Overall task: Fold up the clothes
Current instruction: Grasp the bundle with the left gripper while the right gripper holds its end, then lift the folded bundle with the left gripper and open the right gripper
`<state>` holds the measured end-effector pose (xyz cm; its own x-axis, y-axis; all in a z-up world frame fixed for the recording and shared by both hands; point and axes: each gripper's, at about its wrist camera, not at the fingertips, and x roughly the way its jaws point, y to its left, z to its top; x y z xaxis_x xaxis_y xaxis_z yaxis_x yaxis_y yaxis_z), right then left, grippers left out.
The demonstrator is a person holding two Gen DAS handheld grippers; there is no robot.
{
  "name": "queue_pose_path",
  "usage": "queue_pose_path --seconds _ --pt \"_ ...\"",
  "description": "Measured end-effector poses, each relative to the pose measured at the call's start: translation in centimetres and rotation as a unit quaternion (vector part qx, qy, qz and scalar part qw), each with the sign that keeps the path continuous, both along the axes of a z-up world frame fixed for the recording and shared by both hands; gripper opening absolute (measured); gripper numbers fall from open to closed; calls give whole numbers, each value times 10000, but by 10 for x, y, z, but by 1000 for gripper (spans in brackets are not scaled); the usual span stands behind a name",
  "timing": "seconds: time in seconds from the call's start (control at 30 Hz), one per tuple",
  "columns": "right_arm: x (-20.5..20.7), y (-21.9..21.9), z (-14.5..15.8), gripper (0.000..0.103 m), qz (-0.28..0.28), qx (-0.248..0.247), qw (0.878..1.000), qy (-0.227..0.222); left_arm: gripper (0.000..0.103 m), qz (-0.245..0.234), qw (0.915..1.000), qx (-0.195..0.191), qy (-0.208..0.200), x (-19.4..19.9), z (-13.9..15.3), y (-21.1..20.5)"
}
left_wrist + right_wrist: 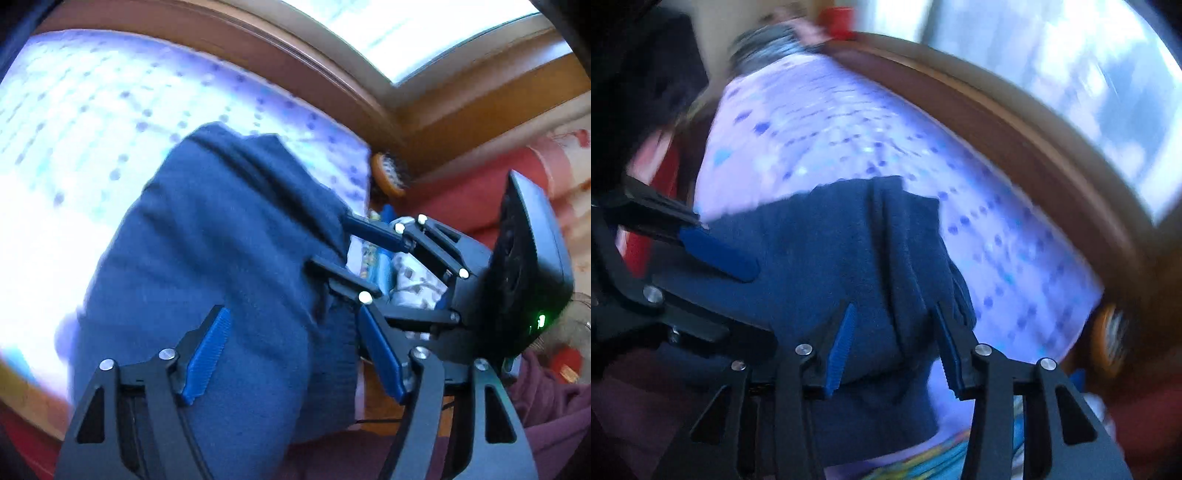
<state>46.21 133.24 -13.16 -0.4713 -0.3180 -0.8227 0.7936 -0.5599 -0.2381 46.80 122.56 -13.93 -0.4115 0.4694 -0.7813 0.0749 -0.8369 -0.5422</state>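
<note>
- While both views are blurred, the dark blue garment (207, 266) can be made out lying bunched on the dotted sheet (74, 122) of a bed, its ribbed hem towards the bed's near edge.
- The left gripper (299, 354) hangs over the garment with its tongs wide apart; the blue pads (208, 354) press on nothing, though cloth lies below and between them.
- The right gripper (894, 347) stands over a thick fold of the same garment, its tongs partly apart. The fold lies between them, yet whether the pads pinch it I cannot tell.
- In the left wrist view the right gripper (332, 243) shows at the garment's right edge, close beside the left one; in the right wrist view the left gripper's blue pad (718, 253) lies over the garment's left part.
- A wooden frame (258, 48) runs along the far edge of the bed, with a bright window (424, 29) behind it.
- Between the garment and that frame the sheet lies bare, broad open room on the far side.
- At the bed's right end sit a round wood-backed brush (388, 175) and a red bolster (480, 184); that end is crowded.
- Dark maroon cloth (546, 406) lies off the near right corner.
</note>
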Motion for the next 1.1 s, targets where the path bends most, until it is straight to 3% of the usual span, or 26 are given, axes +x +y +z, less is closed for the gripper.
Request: queue_pose_path --seconds 0.03,0.07,0.13,0.2,0.27,0.37,0.47,0.63,0.73,0.83,0.87,0.93,0.97,1.1 --pt "6 -3 -6 17 236 165 9993 242 72 221 9997 -113 -32 4 -5 4" --pt "5 -2 -9 7 322 258 9990 199 71 442 9987 -226 -63 7 -9 8" --pt "-7 14 1 5 177 -95 9998 -94 70 652 9968 -464 -11 12 -9 13" --pt "-32 41 6 0 -282 -92 9995 -83 65 810 9942 -704 17 17 -9 17" --pt "-53 62 8 0 -640 40 9979 19 64 1048 9919 -719 -34 24 -7 16" --pt "-83 89 18 0 -938 -279 9943 -417 63 1389 9882 -624 -145 36 0 14" --pt "-81 83 27 2 -325 -474 9932 -1010 63 1748 9833 -463 -182 56 12 8" --pt "-41 66 21 4 1051 -439 9879 -1049 63 2560 9655 -372 -317 102 18 2" --pt "-42 52 3 4 1336 -378 9802 -1414 63 2946 9541 -164 -518 121 4 2" --pt "-40 52 -4 5 1519 -236 9791 -1331 63 3205 9438 143 -791 128 -14 9" --pt "-40 53 -4 11 1534 -158 9795 -1298 63 3236 9426 169 -806 127 -16 14" --pt "-41 57 -7 36 1475 83 9817 -1202 63 3258 9421 96 -782 124 -16 23" --pt "-42 59 -9 59 1429 199 9829 -1147 63 3240 9429 -54 -771 122 -16 26" --pt "-36 64 -3 61 1689 -166 9769 -1298 63 3263 9420 -407 -676 116 -10 28"
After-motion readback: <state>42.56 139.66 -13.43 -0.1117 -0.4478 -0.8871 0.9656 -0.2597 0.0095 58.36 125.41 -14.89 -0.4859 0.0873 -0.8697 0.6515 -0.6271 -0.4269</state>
